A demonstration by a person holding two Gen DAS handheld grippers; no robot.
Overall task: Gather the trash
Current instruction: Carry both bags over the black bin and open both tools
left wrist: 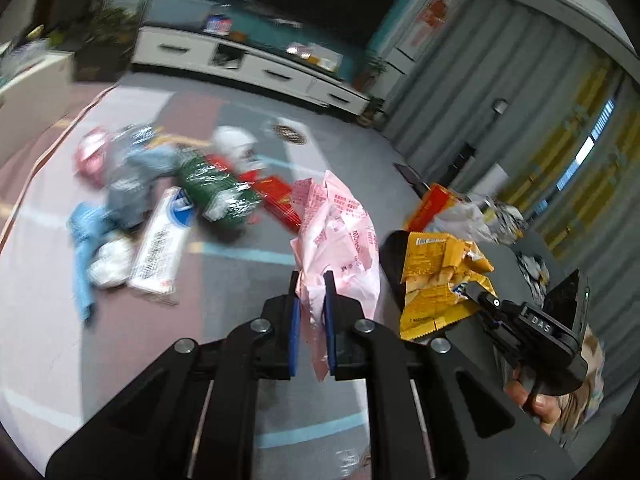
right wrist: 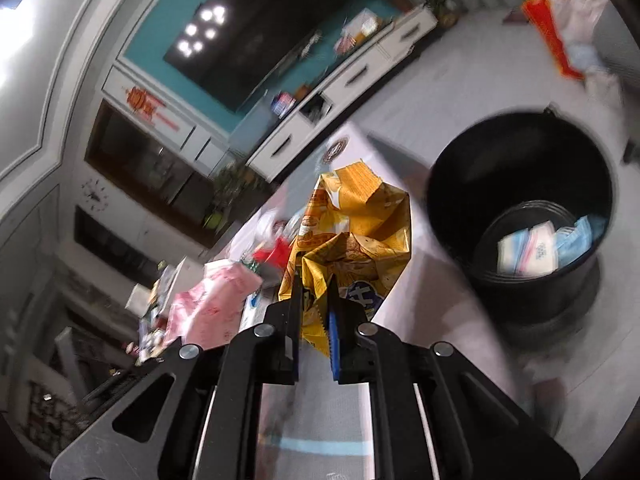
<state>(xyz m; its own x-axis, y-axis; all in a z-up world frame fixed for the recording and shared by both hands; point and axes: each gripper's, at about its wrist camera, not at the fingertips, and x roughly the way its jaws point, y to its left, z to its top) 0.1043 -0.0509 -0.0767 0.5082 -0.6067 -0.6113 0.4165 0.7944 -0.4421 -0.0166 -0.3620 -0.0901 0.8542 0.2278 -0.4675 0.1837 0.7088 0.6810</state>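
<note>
While each claw grips trash, pink bag [left wrist: 340,232] nears yellow wrapper [right wrist: 356,220].

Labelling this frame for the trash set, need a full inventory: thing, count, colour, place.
pink plastic bag: 1, pink with red print, clamped in left gripper, off the floor
yellow snack bag: 1, yellow, crumpled, clamped in right gripper
black bin: 1, black, on floor right of the snack bag; blue and white packets lie inside
green wrapper: 1, green, on floor in the litter pile
red packet: 1, red, on floor beside the green wrapper
white printed packet: 1, white, on floor, left of pile
blue cloth-like litter: 1, blue, far left, blurred
TV cabinet: 1, white, against the far wall
left gripper: 1, black, blue pads, shut
right gripper: 1, black, shut
</note>
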